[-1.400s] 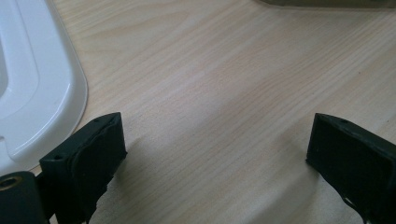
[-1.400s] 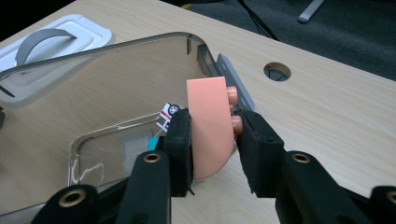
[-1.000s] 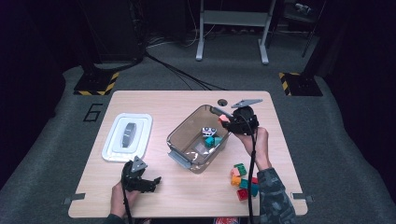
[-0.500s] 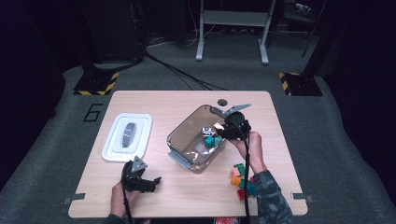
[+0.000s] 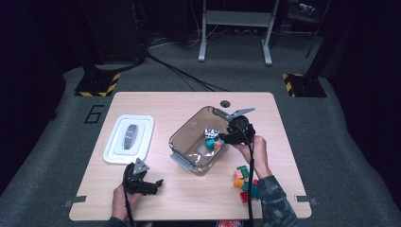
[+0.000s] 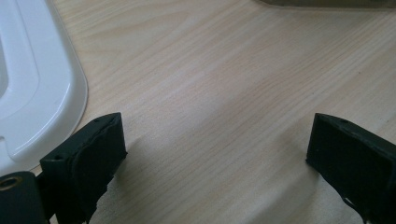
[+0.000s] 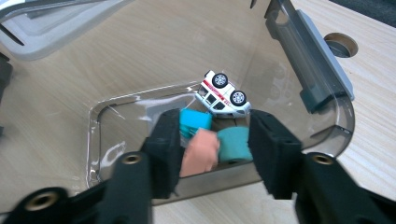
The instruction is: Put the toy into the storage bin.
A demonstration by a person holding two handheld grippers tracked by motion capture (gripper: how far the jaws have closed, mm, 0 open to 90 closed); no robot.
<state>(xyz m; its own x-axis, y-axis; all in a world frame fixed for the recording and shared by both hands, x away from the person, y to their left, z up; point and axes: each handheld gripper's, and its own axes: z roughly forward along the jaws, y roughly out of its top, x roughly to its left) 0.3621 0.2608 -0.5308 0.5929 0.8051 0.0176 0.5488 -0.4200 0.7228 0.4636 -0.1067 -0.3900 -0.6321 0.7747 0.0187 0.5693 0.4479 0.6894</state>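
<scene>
The right claw (image 5: pixel 223 138) is held over the clear bin (image 5: pixel 185 137) at the middle of the bench (image 5: pixel 189 101). Its jaws have just been opening, and in the right gripper view a pink block (image 7: pixel 201 151) is seen between them — blurred, so whether a pad still touches it cannot be told. Beside it lie a teal block (image 7: pixel 233 144), a blue block (image 7: pixel 196 120) and a toy car (image 7: pixel 222 95) tipped on its side; from above these are only small colour spots. A pile of blocks (image 5: pixel 243 179) near the right forearm is partly covered by the sleeve. The left claw (image 5: pixel 150 185) is held wide apart and empty — bare wood is seen between its jaws, with the white lid (image 6: pixel 28 84) cut off at the frame's edge.
</scene>
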